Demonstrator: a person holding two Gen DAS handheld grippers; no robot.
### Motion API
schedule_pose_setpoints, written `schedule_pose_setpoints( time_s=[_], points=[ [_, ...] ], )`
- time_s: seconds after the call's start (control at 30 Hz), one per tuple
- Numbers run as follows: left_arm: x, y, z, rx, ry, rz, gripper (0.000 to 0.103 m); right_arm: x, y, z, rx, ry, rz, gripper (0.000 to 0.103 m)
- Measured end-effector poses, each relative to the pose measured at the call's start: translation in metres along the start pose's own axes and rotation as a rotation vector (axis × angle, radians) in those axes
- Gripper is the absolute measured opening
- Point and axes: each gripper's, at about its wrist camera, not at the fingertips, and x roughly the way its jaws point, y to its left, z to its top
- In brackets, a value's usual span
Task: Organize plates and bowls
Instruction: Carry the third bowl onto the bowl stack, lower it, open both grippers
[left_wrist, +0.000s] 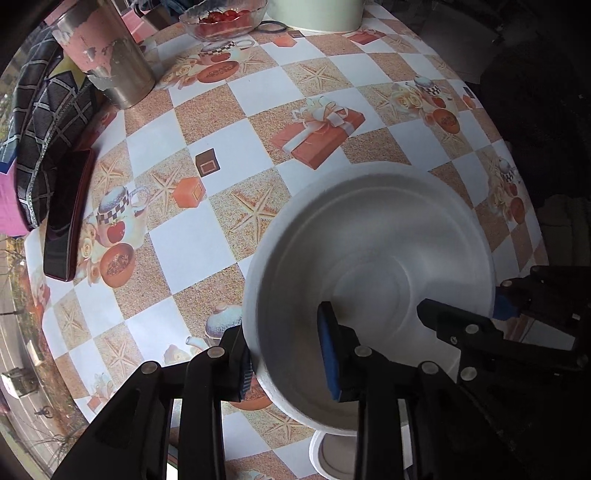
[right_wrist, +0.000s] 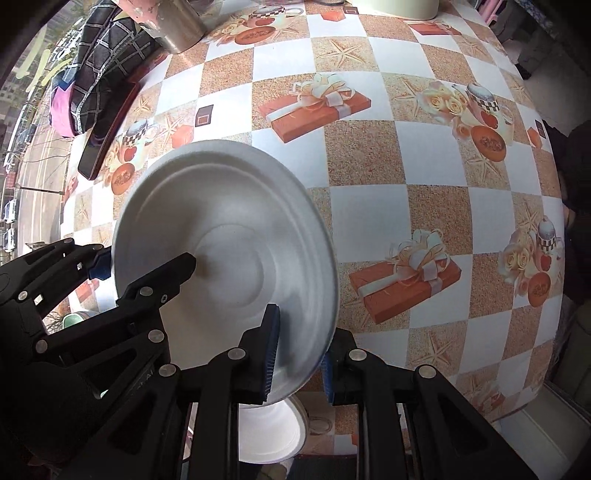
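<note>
A white foam bowl (left_wrist: 369, 243) is held above the patterned table, its rim straddled by both grippers. My left gripper (left_wrist: 288, 354) has one blue-padded finger outside the rim and one inside; the jaws stand apart, wider than the rim. My right gripper (right_wrist: 299, 354) straddles the opposite rim of the same bowl (right_wrist: 229, 229) in the same way. Each gripper shows in the other's view: the right one (left_wrist: 480, 314) and the left one (right_wrist: 122, 266). A second white bowl (right_wrist: 269, 432) stands on the table below, also seen in the left wrist view (left_wrist: 343, 454).
A steel tumbler (left_wrist: 110, 59), a dark checked cloth (left_wrist: 48, 122) and a dark tray (left_wrist: 68, 214) lie at the table's left. A glass bowl of red fruit (left_wrist: 221, 18) and a white container (left_wrist: 314, 14) stand at the far edge.
</note>
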Motion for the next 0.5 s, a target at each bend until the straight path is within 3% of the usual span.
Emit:
schedule_pose_setpoints(
  time_s=[0.27,0.5],
  points=[
    [-0.039,-0.013,-0.025,0.034,0.003,-0.022,0.033,-0.002,-0.004,-0.043,0.014,0.017,0.005,0.022],
    [-0.042,-0.031,-0.063,0.098,0.029,-0.024,0.033,0.0,-0.011,-0.081,0.033,0.057,0.012,0.022]
  ],
)
